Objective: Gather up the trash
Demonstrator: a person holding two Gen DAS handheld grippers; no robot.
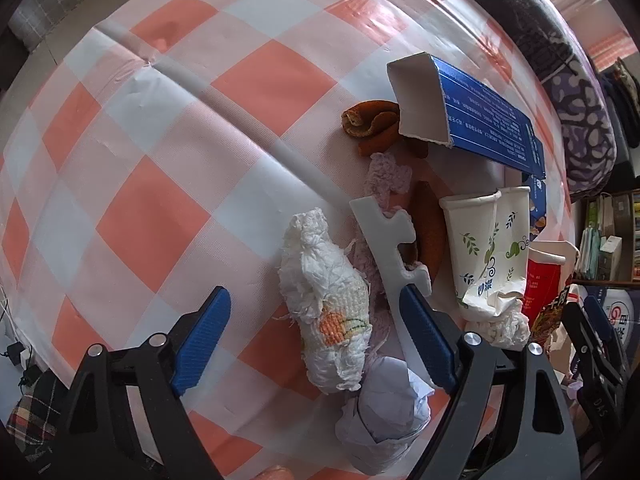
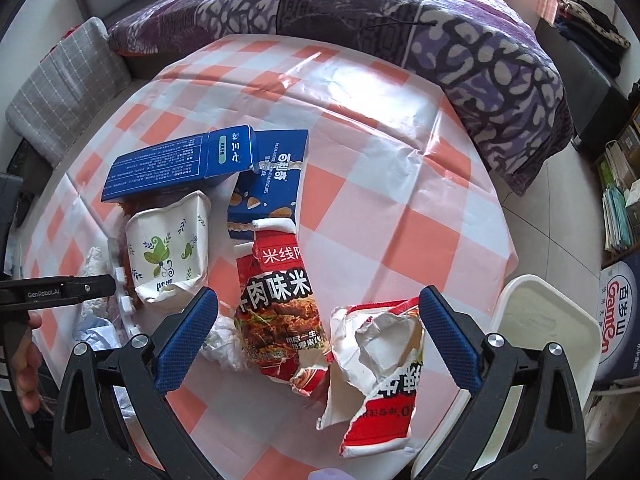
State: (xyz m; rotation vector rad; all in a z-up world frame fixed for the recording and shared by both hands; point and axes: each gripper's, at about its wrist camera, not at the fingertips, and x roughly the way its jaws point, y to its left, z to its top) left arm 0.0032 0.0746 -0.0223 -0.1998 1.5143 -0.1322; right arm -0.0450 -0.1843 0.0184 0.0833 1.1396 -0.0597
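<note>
White crumpled tissue wad, printed with a small orange motif, lies between my left gripper fingers, which stand wide with neither blue pad touching it. Just at its 6 o'clock sits a ball of pale paper; at its 3 o'clock a white foam piece runs beside the right-hand finger, with orange peel and a crushed paper cup further out towards 1 and 3 o'clock. An open blue carton lies at 1 o'clock on the checked tabletop.

My right gripper is also spread wide and empty, hovering over two torn red noodle wrappers, one at centre and the other towards 5 o'clock. A white bin stands at the tabletop's edge at 4 o'clock.

I judge this to be the reach-and-grasp stage, with nothing collected by either hand yet. Next I would lower the left fingers around the tissue and close gently, since it is soft and will compress, keeping clear of the foam piece so it is not dragged along.
</note>
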